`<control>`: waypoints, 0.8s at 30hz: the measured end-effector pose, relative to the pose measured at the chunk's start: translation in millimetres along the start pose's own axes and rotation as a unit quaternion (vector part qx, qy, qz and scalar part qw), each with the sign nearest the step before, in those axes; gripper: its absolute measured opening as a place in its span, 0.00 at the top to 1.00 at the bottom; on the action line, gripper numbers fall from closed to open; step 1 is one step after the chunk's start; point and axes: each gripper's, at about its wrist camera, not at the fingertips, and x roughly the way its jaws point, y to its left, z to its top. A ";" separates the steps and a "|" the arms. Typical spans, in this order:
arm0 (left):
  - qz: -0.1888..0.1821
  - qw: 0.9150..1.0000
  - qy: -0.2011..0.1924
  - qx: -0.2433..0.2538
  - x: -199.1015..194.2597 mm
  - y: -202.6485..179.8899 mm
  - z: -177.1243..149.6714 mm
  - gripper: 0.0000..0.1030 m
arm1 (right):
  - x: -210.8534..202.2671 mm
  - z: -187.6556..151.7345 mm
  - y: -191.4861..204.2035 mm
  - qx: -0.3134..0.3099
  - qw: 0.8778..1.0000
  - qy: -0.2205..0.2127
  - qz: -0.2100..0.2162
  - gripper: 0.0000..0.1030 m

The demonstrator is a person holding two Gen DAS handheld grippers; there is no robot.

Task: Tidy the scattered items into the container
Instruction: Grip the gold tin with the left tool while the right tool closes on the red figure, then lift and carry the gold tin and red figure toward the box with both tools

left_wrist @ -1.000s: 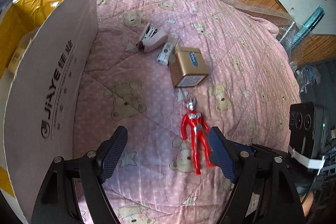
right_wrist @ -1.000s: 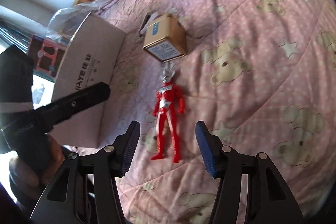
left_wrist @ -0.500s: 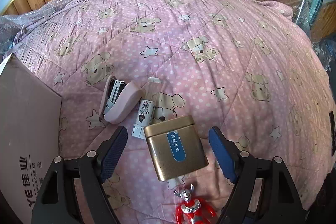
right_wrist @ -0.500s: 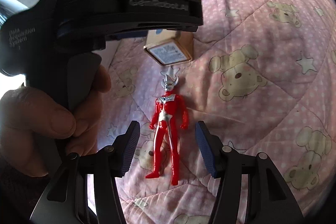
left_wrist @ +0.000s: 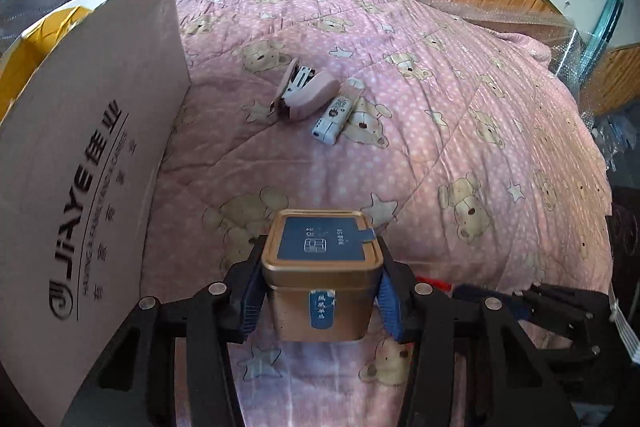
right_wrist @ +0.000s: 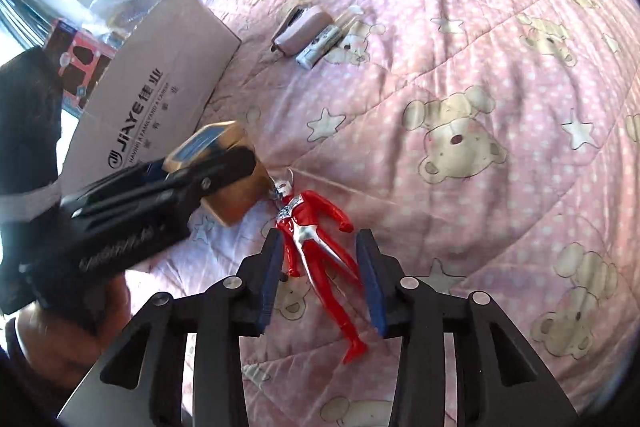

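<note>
Gold-coloured metal, the square tin (left_wrist: 320,267) (blue label on its lid, writing too small to read) sits clamped between the blue pads of the left gripper (left_wrist: 320,293), lifted above the pink bear-print quilt (left_wrist: 460,131) beside the cardboard box (left_wrist: 100,167) printed "JiAYE". Next to it the right gripper (right_wrist: 320,281) is spread, straddling the red toy figure (right_wrist: 316,247) lying on the quilt. Farther off lie a pink stapler (left_wrist: 304,93) and a white tube (left_wrist: 336,113).

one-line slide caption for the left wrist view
Left gripper clamps the gold tin beside the cardboard box.

2 close wrist views, sharing stapler (left_wrist: 305,92) (right_wrist: 299,27)
</note>
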 end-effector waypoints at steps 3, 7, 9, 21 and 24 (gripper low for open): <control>0.000 1.000 0.010 -0.004 1.5 5.2 -15.5 0.51 | 3.2 3.9 9.9 -0.028 0.999 0.013 -0.018 0.68; 0.001 1.000 0.018 -0.004 0.5 11.1 -27.7 0.45 | -1.5 -1.6 17.9 -0.061 0.997 0.029 -0.043 0.74; 0.004 1.000 0.012 -0.007 -3.0 14.7 -27.0 0.41 | -4.5 -4.4 17.2 -0.061 0.997 0.031 -0.043 0.74; 0.010 1.000 0.014 -0.010 15.6 12.8 -23.2 0.40 | 0.6 -2.2 13.1 -0.055 0.997 0.000 -0.047 0.68; 0.016 1.000 0.015 0.000 13.1 9.3 -24.4 0.51 | -5.2 0.5 8.9 -0.041 0.998 -0.009 -0.038 0.69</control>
